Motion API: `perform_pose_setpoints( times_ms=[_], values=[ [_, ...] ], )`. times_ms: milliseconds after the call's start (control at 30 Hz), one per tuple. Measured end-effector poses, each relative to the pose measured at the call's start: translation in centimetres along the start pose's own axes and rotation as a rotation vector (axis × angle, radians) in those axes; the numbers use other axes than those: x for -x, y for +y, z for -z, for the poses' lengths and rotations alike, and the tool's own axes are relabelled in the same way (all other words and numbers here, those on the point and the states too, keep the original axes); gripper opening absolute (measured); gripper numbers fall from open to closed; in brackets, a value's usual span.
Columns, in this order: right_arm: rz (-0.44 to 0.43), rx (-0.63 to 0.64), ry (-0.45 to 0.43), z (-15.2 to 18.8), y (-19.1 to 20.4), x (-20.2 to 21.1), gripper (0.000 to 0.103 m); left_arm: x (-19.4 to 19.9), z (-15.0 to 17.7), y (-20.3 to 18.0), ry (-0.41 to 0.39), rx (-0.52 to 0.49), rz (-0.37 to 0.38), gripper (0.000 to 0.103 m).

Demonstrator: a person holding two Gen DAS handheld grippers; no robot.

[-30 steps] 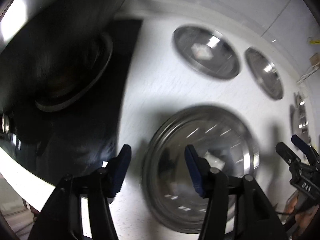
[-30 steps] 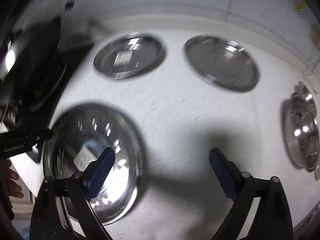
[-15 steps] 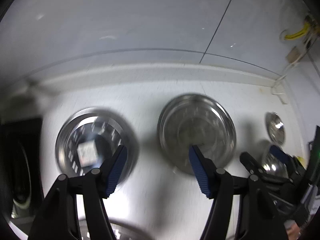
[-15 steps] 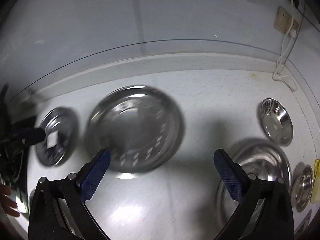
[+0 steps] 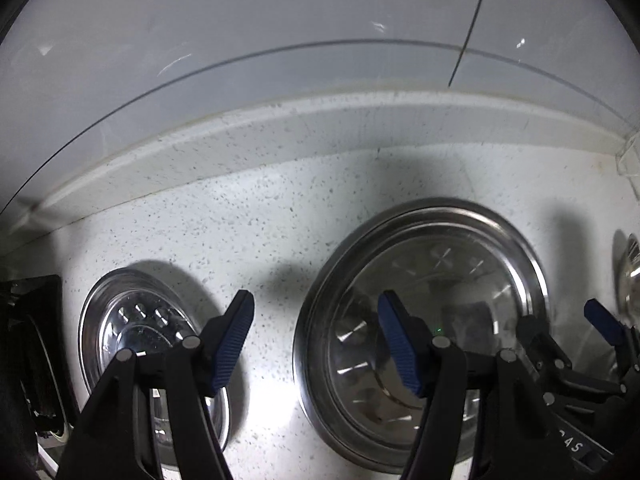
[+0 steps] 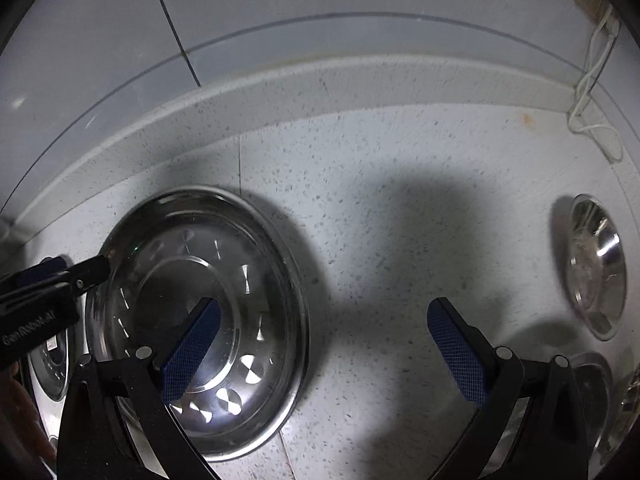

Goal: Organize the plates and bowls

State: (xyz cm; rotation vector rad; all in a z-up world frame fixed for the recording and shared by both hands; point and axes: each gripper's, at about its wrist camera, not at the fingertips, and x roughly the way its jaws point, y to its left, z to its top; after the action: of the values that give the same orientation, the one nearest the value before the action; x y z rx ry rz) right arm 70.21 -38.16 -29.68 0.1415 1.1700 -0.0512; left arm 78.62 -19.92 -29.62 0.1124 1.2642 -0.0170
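Note:
A large steel plate (image 5: pixel 448 280) lies on the speckled white counter; it also shows in the right wrist view (image 6: pixel 224 280). A smaller steel plate (image 5: pixel 132 320) lies to its left. My left gripper (image 5: pixel 316 340) is open and empty, low over the counter, its right finger over the large plate's left rim. My right gripper (image 6: pixel 324 348) is open and empty, its left finger over the large plate, and it also shows in the left wrist view (image 5: pixel 568 332). A small steel bowl (image 6: pixel 596 268) sits at the right.
A raised backsplash ledge (image 6: pixel 320 76) and tiled wall bound the counter behind. A black stove (image 5: pixel 28 344) sits at the far left. A white cable (image 6: pixel 592 92) hangs at the back right. More steel dishes (image 6: pixel 600 384) lie at the lower right.
Both grippers have moved forward and lower toward the large plate, which now looks much bigger. Both stay open.

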Motion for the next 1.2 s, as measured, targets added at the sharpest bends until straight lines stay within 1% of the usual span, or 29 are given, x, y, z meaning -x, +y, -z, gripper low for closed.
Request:
perform_pose_setpoints(
  times_ms=[100, 133, 167, 200, 233, 267, 300, 333, 400, 433, 500, 533, 633, 700, 767, 800, 833, 967, 1000, 1133, 1200],
  values=[
    [0.003, 0.012, 0.022, 0.2, 0.4, -0.9, 0.100, -0.9, -0.1, -0.1, 0.009, -0.008, -0.008, 0.063],
    [0.002, 0.013, 0.030, 0.3, 0.5, -1.2, 0.094, -1.2, -0.2, 0.0, 0.012, -0.010, -0.011, 0.062],
    [0.001, 0.014, 0.037, 0.3, 0.4, -1.6, 0.082, -1.5, -0.1, 0.0, 0.016, -0.011, -0.014, 0.062],
    [0.030, 0.029, 0.026, 0.4, 0.6, -1.6, 0.077, -1.9, 0.0, 0.1, 0.024, -0.013, -0.015, 0.062],
    [0.022, 0.047, 0.015, 0.4, 0.8, -1.4, 0.065, -2.3, 0.0, 0.3, 0.031, -0.015, -0.012, 0.055],
    [0.015, 0.056, 0.010, 0.4, 1.0, -1.2, 0.046, -3.0, 0.4, 0.0, 0.038, -0.019, -0.012, 0.037],
    [-0.003, 0.061, 0.013, 0.3, 1.2, -1.0, 0.035, -3.1, 0.6, 0.1, 0.025, -0.013, 0.015, 0.026],
    [-0.007, 0.063, 0.018, 0.2, 1.4, -0.9, 0.017, -3.2, 0.4, -0.2, 0.020, -0.023, -0.005, 0.020],
    [0.021, 0.070, 0.025, 0.2, 1.7, -0.9, 0.016, -3.4, 0.5, -0.3, 0.022, -0.041, -0.018, 0.019],
    [0.012, 0.056, 0.029, 0.4, 1.4, -0.7, 0.016, -3.4, 0.6, -0.2, 0.025, -0.041, -0.015, 0.017],
    [-0.001, 0.038, 0.031, 0.9, 1.2, -0.3, 0.015, -3.1, 1.2, 0.5, 0.045, -0.028, 0.010, 0.016],
    [-0.004, 0.046, 0.022, 1.3, 1.3, 0.2, 0.014, -2.9, 1.5, 0.7, 0.043, -0.031, 0.009, 0.016],
    [0.001, 0.083, -0.010, 2.5, 2.0, 2.4, 0.013, -1.0, 3.3, 1.8, 0.015, -0.029, 0.007, 0.016],
    [-0.017, 0.090, -0.029, 3.5, 2.4, 4.2, 0.013, 0.5, 4.5, 2.4, -0.012, -0.034, -0.001, 0.016],
    [-0.037, 0.097, -0.041, 4.4, 2.9, 5.8, 0.013, 2.6, 6.5, 3.7, -0.047, -0.038, -0.016, 0.015],
    [-0.045, 0.102, -0.049, 5.0, 3.5, 6.6, 0.013, 3.4, 6.9, 4.1, -0.054, -0.037, -0.021, 0.015],
    [-0.058, 0.111, -0.056, 5.9, 4.2, 7.7, 0.013, 4.4, 8.2, 5.0, -0.065, -0.033, -0.031, 0.016],
    [-0.105, 0.154, -0.064, 9.0, 6.7, 10.4, 0.013, 6.8, 12.6, 8.7, -0.075, -0.002, -0.059, 0.016],
    [-0.123, 0.171, -0.061, 10.1, 7.5, 11.0, 0.013, 7.2, 13.4, 9.2, -0.075, 0.002, -0.066, 0.016],
    [-0.179, 0.218, -0.021, 13.6, 10.2, 11.8, 0.013, 8.5, 18.7, 12.7, -0.072, 0.034, -0.108, 0.016],
    [-0.200, 0.252, -0.001, 15.2, 11.4, 12.1, 0.013, 8.8, 20.5, 14.0, -0.068, 0.042, -0.129, 0.016]
  ],
)
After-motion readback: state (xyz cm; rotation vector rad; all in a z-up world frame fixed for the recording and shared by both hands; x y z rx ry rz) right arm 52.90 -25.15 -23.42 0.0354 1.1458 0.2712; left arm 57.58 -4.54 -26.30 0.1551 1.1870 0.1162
